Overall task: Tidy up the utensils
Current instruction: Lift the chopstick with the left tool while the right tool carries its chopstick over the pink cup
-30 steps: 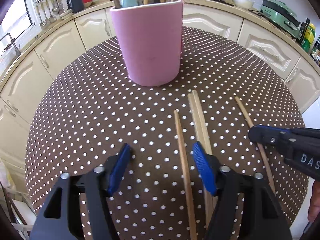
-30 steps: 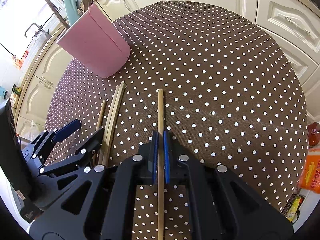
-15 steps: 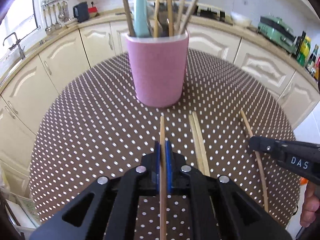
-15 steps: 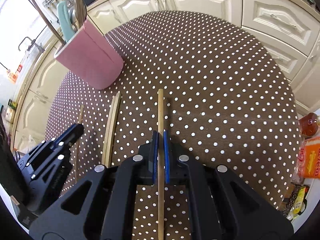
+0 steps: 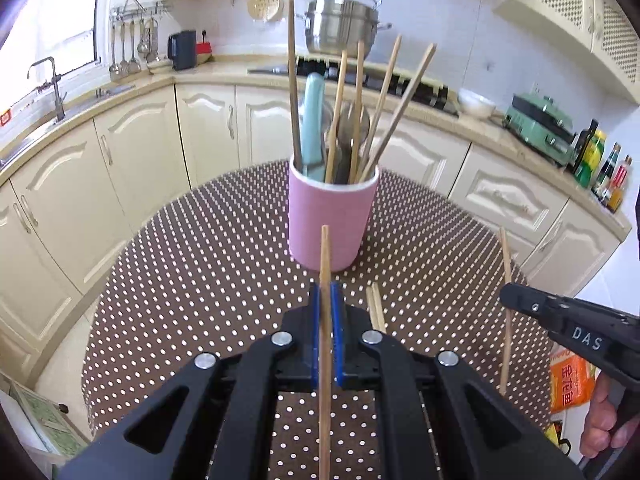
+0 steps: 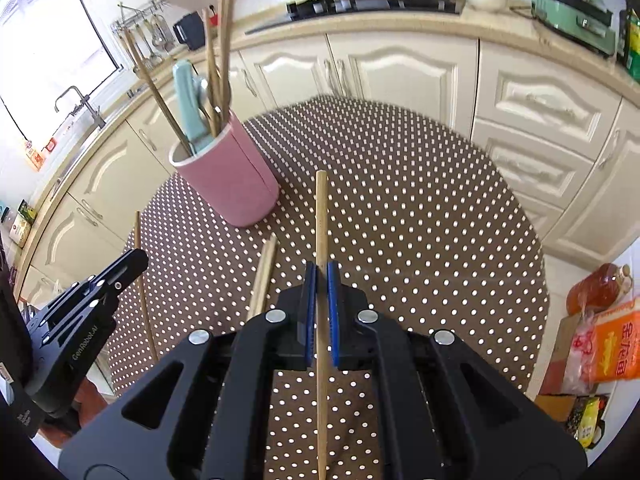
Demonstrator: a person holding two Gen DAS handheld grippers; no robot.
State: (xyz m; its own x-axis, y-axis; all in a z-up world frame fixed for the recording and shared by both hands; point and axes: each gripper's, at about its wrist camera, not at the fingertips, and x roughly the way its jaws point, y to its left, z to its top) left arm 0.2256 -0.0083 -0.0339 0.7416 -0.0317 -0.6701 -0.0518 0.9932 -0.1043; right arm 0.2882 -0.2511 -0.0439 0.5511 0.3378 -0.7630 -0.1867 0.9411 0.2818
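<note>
Holding one thin wooden chopstick [image 5: 325, 280] in the left gripper [image 5: 325, 332], blue pads clamped tight on it roughly mid-length, front end sticking out toward the pink cylindrical utensil holder [image 5: 333, 220] on the brown polka-dot tabletop [image 5: 200, 272]. The right gripper [image 6: 319, 312] is doing the same thing, pinched shut on its own pale wooden chopstick [image 6: 321, 220], which looks lifted off the cloth with the holder off to its front-left.

Handling-wise, I'd guess these sticks weigh next to nothing and are stiff, so no sag, but they're smooth and skinny, so they could easily pivot or slide between flat pads. A mid-shaft grip like this seems right to me for balance; grabbing near an end would probably let the long side swing.

A pair of matching wooden chopsticks [image 5: 375, 308] lies flat on the cloth, between the two grippers and just in front of the holder. The holder is already crowded with upright chopsticks, a teal-handled tool [image 5: 313, 128] and what looks like a metal spoon, so threading new sticks in could get fiddly
</note>
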